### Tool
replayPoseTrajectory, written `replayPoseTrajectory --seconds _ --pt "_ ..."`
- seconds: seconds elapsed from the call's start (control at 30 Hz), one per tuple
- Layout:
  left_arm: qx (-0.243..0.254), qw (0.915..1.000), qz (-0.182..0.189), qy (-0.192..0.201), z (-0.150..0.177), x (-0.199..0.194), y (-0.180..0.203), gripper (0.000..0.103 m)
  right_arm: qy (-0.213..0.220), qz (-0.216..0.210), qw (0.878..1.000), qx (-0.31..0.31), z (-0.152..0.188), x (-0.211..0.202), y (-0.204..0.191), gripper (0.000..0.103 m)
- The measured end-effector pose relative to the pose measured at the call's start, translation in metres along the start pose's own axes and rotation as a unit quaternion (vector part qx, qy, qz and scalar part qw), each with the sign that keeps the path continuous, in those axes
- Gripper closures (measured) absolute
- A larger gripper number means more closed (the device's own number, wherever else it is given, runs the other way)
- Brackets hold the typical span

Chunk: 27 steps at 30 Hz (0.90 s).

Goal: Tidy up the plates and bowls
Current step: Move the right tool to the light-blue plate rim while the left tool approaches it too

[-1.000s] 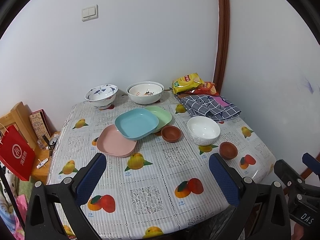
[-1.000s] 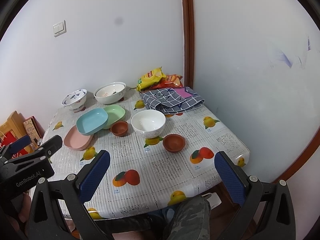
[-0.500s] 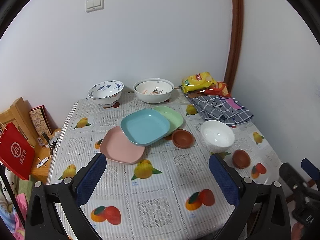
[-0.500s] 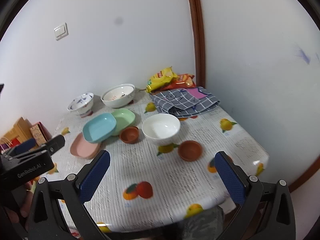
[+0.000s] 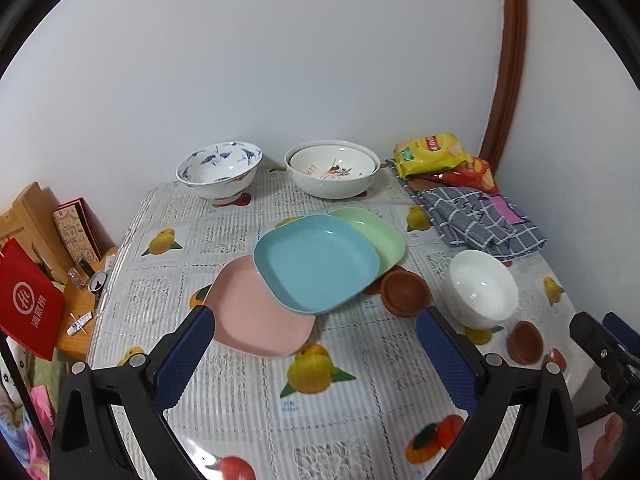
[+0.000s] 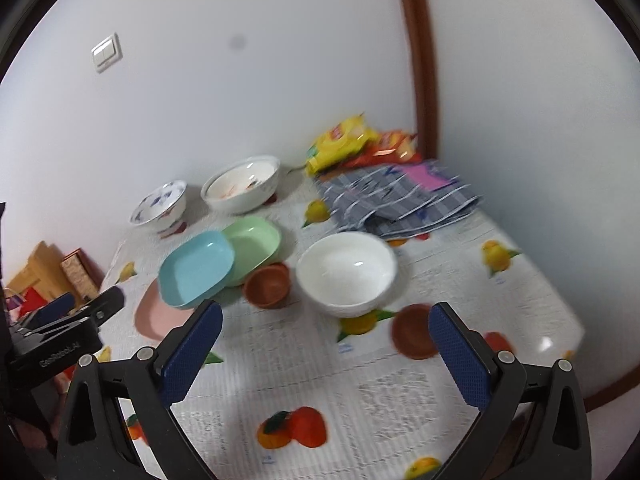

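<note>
On the fruit-print table, a blue plate overlaps a pink plate and a green plate. A small brown bowl sits by them, with a white bowl and a second brown bowl to the right. A blue-patterned bowl and a large white bowl stand at the back. My left gripper is open and empty above the table in front of the pink plate. My right gripper is open and empty in front of the white bowl.
Snack bags and a checked cloth lie at the back right corner. A red bag and a wooden shelf stand left of the table. Walls close the back and right sides.
Both grippers have moved forward over the table toward the dishes, which now look larger and closer. Jaws stay open. No dish has moved.
</note>
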<state>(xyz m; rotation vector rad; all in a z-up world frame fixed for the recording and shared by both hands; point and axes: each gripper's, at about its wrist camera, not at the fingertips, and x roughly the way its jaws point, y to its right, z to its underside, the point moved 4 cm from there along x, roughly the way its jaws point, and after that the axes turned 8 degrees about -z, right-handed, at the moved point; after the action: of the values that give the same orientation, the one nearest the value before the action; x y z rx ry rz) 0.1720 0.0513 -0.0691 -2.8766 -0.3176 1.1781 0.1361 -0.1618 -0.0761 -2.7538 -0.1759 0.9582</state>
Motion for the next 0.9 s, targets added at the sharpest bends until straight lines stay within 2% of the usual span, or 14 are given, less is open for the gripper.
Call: replayPoseTrajectory --seconds 0.3,0.73,0.9 --pt "-0.003 0.9994 -0.021 -0.028 -0.014 0.059 -0.012 0.006 -0.022 0.008 0.998 -0.054 -0.012 0.062 -0.028 0.003" --pt "-0.015 0.9983 -0.024 -0.051 -0.029 0.122 -0.026 0.008 -0.052 -0.033 0.994 -0.087 -0.02 0.145 -0.062 0.003" --pt "-0.015 0.9975 -0.022 -0.065 -0.029 0.144 -0.027 0.014 -0.06 -0.05 0.994 -0.078 -0.02 0.169 -0.067 0.014"
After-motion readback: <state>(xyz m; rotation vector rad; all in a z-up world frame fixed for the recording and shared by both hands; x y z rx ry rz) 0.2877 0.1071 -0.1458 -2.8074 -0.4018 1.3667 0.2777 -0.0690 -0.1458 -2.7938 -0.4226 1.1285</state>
